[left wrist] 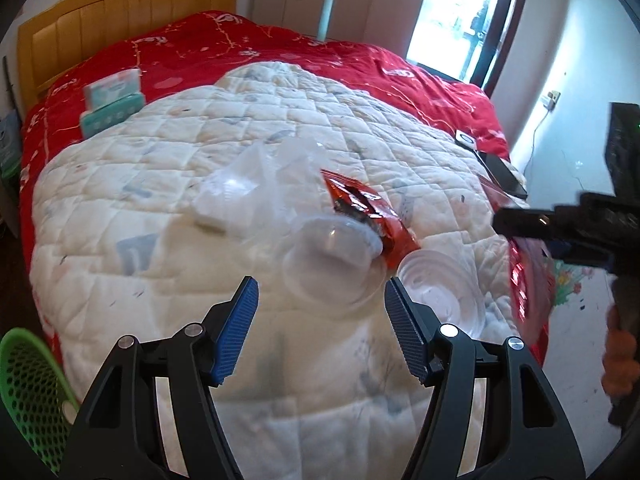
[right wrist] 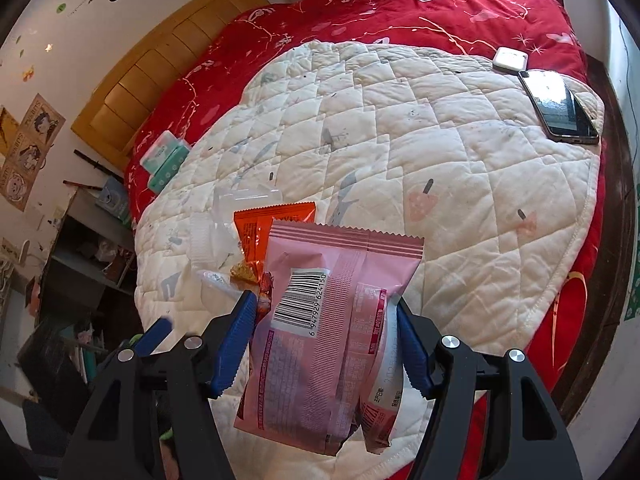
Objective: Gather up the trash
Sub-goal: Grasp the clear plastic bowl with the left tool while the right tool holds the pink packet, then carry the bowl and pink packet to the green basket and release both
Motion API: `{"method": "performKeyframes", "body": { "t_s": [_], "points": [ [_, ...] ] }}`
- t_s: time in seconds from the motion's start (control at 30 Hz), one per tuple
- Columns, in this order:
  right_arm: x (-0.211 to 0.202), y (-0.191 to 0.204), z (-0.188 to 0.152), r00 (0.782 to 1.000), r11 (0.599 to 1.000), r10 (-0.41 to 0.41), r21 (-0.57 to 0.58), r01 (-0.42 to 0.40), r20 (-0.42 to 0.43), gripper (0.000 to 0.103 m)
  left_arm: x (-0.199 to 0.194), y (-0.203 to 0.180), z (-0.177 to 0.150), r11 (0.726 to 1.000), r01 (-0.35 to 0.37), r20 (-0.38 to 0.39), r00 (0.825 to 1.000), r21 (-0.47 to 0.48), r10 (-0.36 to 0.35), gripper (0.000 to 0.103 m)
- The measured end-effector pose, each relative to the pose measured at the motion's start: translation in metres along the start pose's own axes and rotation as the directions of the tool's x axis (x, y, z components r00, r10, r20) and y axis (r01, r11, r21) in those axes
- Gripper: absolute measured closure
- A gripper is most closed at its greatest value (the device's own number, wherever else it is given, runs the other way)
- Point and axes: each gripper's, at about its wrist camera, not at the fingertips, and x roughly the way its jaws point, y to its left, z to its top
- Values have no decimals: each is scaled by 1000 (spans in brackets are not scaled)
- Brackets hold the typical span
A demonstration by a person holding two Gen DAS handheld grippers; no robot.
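Observation:
My right gripper (right wrist: 324, 312) is shut on a pink snack bag (right wrist: 328, 336) and holds it above the white quilt (right wrist: 420, 152). That bag and the right gripper show at the right edge of the left wrist view (left wrist: 528, 276). My left gripper (left wrist: 320, 300) is open and empty, just short of a clear plastic cup (left wrist: 332, 256) lying on its side. A clear lid (left wrist: 440, 280) lies to its right. An orange snack wrapper (left wrist: 368, 208) lies behind the cup and also shows in the right wrist view (right wrist: 264, 232). Clear plastic packaging (left wrist: 256, 184) lies to the left.
The bed has a red cover (left wrist: 360, 60) and wooden headboard (left wrist: 120, 20). A tissue pack (left wrist: 112, 108) lies near the headboard. A phone (right wrist: 560, 104) and white box (right wrist: 510, 58) lie at the quilt's far corner. A green perforated basket (left wrist: 28, 392) is at the lower left.

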Motion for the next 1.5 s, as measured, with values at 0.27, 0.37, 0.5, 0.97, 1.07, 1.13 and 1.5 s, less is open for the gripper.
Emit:
{"method": "performKeyframes", "body": {
  "t_s": [0.27,0.37,0.5,0.97,1.07,1.13,1.5],
  "points": [
    [-2,-5,-9,1000,1000,11,-16,-11,-3,39,32,-2,10,1000,-12,-35,999,9,12,41],
    [0,-6,-11,1000,1000,8,-21,-8,-5,39,37,0,13,1000,4,-32,999,-4,-4,41],
    [4,-7,-13,1000,1000,13,-15,-13,-10,39,44,-4,15,1000,27,-34,999,1,-27,41],
    [-1,-8,-19,1000,1000,-2,-31,2,8,39,32,2,11,994,97,6,995,-46,-97,48],
    [-4,-3,-22,1000,999,4,-39,-3,12,39,17,4,10,993,102,20,995,-58,-101,48],
    [-7,2,-24,1000,999,11,-48,-10,14,39,6,7,8,992,106,32,994,-68,-104,48],
    [-9,50,-39,996,988,84,-133,-84,-1,39,-71,47,-17,986,65,116,992,-151,-47,48]
  ]
}}
